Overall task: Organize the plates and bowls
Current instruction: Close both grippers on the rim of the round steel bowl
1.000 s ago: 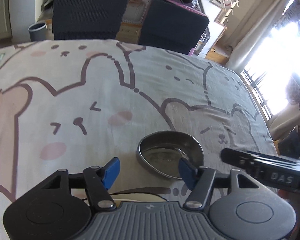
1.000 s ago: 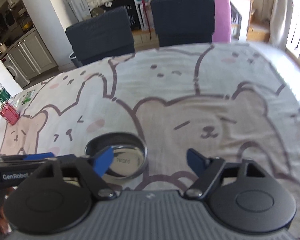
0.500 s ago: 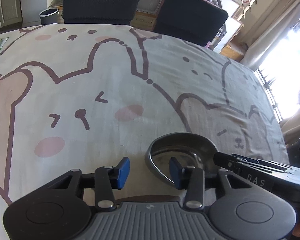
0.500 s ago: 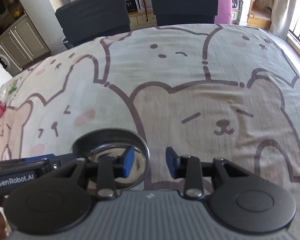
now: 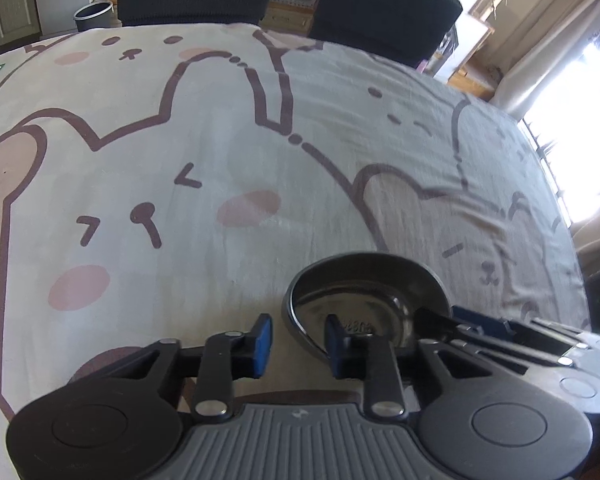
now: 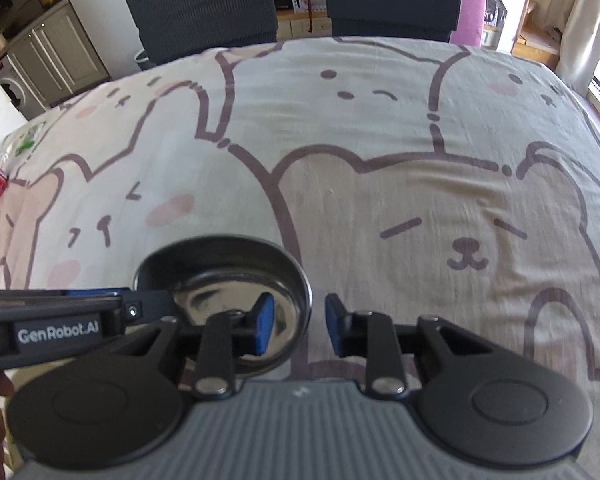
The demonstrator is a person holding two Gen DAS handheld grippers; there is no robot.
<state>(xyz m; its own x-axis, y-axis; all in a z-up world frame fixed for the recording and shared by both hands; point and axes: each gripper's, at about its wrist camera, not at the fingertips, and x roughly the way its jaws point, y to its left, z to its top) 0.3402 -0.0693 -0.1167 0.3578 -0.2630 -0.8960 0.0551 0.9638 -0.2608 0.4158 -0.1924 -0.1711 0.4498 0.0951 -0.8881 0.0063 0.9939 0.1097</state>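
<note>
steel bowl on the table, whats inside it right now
No food or other dish shows inside the steel bowl. One blue pad of the left tongs and one of the right tongs reach inside its rim. They cover part of its floor.

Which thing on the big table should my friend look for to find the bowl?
Start at the tablecloth with cartoon bears. Near its front edge, between the two grippers' blue tips, sits the bowl. It is the only shiny metal dish there, round and shallow.

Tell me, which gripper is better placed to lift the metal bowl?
Neither clearly. The left gripper straddles the metal bowl at its left rim, the right gripper at its right rim; both jaws have just been closing with gaps remaining.
</note>
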